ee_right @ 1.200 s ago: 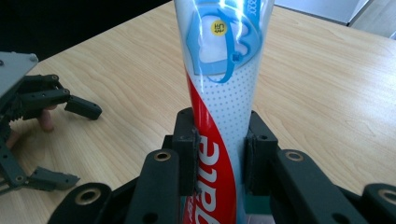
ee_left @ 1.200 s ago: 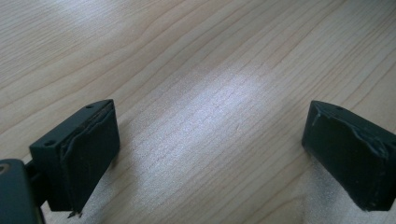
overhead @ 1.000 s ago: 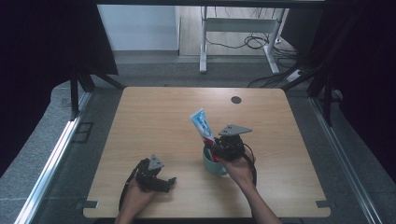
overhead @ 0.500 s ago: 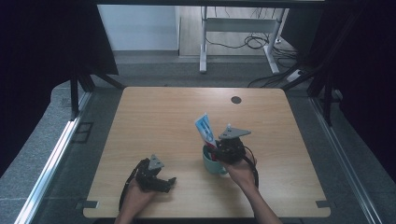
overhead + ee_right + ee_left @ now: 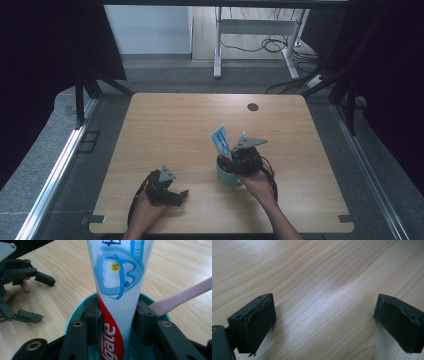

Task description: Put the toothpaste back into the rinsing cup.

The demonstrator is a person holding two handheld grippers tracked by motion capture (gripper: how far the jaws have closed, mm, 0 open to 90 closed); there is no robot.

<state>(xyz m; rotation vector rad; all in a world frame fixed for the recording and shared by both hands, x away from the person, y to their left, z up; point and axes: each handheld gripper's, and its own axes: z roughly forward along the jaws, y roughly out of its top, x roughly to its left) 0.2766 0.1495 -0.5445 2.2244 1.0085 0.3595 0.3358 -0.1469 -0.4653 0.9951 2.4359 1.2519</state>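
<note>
Wooden table [image 5: 175,130] first: I am seeing little different across it, with the change all near its front edge, right of centre. Over the last second the tube [image 5: 220,141] has been tilting less and sinking; it was leaning out over the table beyond the cup [image 5: 226,175], and now its lower end is going down inside the teal rim. I am reading that as a placing step nearly done, the tube being stood in the cup beside a pink handle [image 5: 185,296] that leans out over the rim.

My right gripper [image 5: 243,159] is sitting right over the cup, hand behind it toward the front edge, forearm coming in from the bottom. In the right gripper view its jaws are clamped on the tube from both sides, low on the printed body, the tube standing almost upright between them and the pads already below the rim.

My left gripper [image 5: 167,189] is staying put near the front edge, left of centre, well apart from the cup. Its jaws are standing wide, nothing between them, low over bare wood.
</note>
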